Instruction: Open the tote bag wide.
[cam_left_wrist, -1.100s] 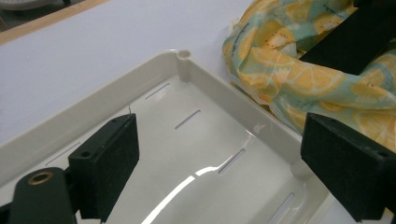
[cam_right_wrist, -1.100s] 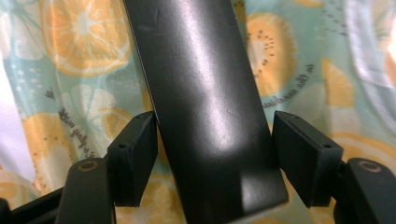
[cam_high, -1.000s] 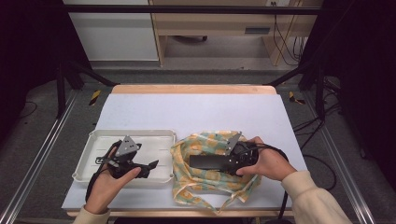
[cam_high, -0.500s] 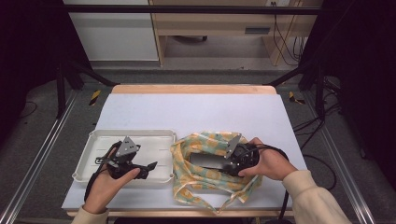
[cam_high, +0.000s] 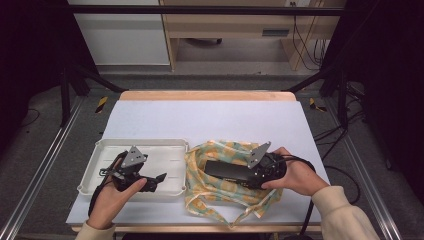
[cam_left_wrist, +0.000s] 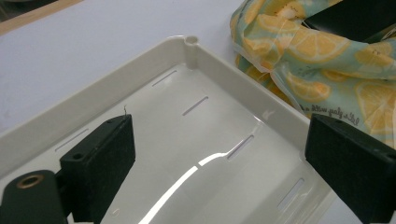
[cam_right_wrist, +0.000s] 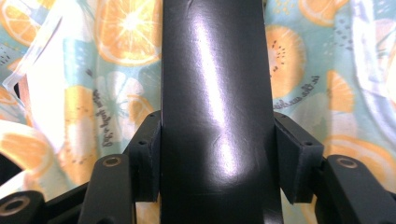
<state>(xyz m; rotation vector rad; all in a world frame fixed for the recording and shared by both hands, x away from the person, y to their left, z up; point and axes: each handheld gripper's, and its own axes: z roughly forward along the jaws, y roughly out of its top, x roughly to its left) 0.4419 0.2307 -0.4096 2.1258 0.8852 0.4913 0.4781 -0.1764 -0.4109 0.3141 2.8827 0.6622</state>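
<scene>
Black case (cam_right_wrist: 215, 102) now clamped by right gripper (cam_right_wrist: 215, 158).

Glossy smooth black case (cam_right_wrist: 217, 93) on soft printed cloth (cam_high: 212, 187); shiny white plastic tray (cam_left_wrist: 224, 79)

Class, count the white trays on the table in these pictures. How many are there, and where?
1. The white tray lies on the table's near left part, beside the lemon-print cloth, under the left tongs. Nothing else could hide another.
</scene>
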